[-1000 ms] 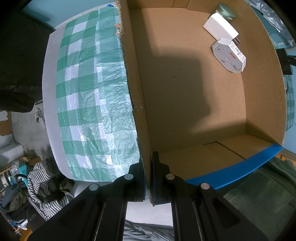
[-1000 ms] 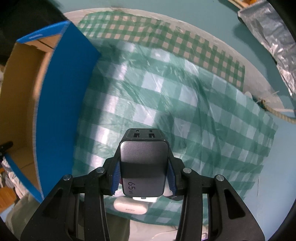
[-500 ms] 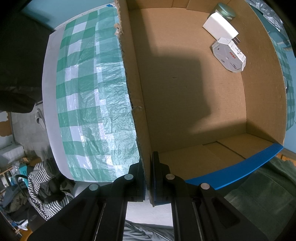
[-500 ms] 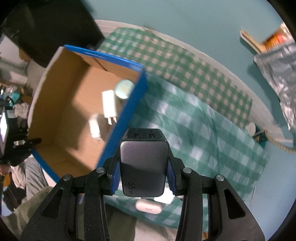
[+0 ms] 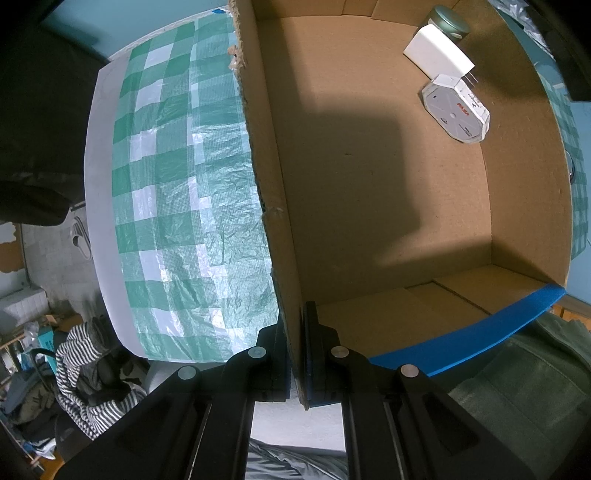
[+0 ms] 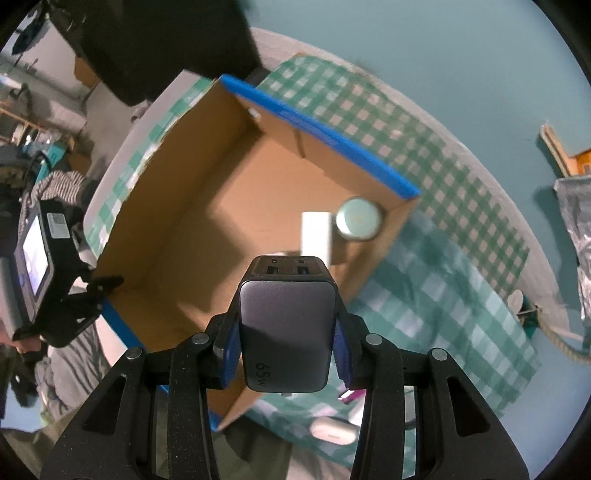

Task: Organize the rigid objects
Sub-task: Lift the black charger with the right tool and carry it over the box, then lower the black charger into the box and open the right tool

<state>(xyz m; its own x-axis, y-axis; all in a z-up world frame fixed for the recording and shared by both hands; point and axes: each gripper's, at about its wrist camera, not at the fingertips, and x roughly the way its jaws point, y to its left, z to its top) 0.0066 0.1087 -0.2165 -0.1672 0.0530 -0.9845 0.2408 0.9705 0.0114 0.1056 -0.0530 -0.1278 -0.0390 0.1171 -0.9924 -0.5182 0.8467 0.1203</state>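
Observation:
My left gripper (image 5: 299, 332) is shut on the left wall of an open cardboard box (image 5: 369, 166) with blue outer sides. In the box's far corner lie a white plug adapter (image 5: 437, 55), a white octagonal case (image 5: 456, 109) and a round green tin (image 5: 448, 20). In the right wrist view my right gripper (image 6: 287, 325) is shut on a dark grey charger (image 6: 286, 314) marked 65W. It hangs above the box (image 6: 207, 236), near the wall by the adapter (image 6: 316, 232) and the tin (image 6: 358, 218).
A green checked cloth (image 5: 166, 184) covers the table around the box. A white earbud case (image 6: 332, 430) and a small purple item (image 6: 349, 395) lie on the cloth (image 6: 443, 295) near its front edge. Striped clothing (image 5: 85, 369) lies below the table's left edge.
My right gripper has carried the charger from above the cloth to above the open box, rising and rolling a little. The left gripper and the box have not moved.

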